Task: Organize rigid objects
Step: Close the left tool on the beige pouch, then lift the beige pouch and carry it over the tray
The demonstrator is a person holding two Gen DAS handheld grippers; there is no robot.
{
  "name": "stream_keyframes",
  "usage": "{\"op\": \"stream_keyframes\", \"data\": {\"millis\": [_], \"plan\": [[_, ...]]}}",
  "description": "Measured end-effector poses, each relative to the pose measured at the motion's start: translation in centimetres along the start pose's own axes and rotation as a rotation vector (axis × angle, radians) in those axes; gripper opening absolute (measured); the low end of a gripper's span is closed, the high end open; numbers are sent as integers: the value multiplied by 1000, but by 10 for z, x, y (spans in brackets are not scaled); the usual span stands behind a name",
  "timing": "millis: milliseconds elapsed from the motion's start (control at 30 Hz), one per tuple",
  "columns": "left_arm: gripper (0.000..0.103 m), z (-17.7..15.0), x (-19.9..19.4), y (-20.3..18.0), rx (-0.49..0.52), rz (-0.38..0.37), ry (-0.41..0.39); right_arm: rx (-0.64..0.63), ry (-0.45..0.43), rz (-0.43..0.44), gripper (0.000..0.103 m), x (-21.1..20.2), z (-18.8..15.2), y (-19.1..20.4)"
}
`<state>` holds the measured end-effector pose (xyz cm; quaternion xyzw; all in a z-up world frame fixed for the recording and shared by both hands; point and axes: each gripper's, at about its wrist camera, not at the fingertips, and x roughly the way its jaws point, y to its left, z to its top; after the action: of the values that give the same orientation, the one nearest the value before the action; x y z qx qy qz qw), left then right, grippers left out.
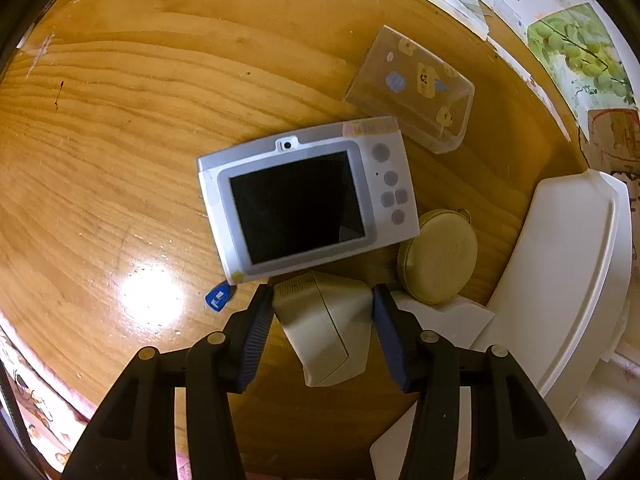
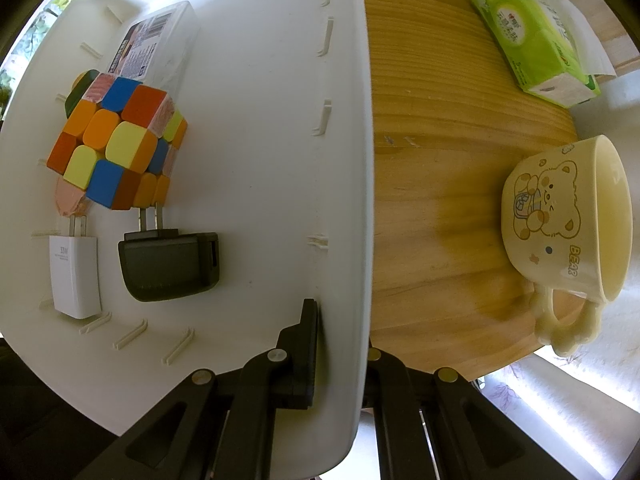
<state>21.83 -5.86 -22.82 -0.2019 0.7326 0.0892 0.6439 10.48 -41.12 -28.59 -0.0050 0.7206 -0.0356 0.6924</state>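
In the left wrist view my left gripper is shut on a beige wedge-shaped block, held just above the wooden table. Ahead of it lies a small silver-white camera, screen up. Beside the camera lie a round beige pouch and a clear sticker-covered case. In the right wrist view my right gripper is shut on the side wall of the white bin, with one finger inside and one outside. In the bin lie a colourful puzzle cube, a white charger, a black charger and a labelled white box.
A small blue tab lies by the camera's near corner. The white bin stands at the table's right in the left wrist view. A cream bear mug and a green tissue pack sit on the table beyond the bin's wall.
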Motion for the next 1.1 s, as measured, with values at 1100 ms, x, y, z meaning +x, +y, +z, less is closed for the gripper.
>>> {"op": "stream_keyframes", "data": {"millis": [1100], "plan": [[53, -103, -54, 4, 73, -54, -74, -87, -73, 16, 6, -11, -18, 10]]}}
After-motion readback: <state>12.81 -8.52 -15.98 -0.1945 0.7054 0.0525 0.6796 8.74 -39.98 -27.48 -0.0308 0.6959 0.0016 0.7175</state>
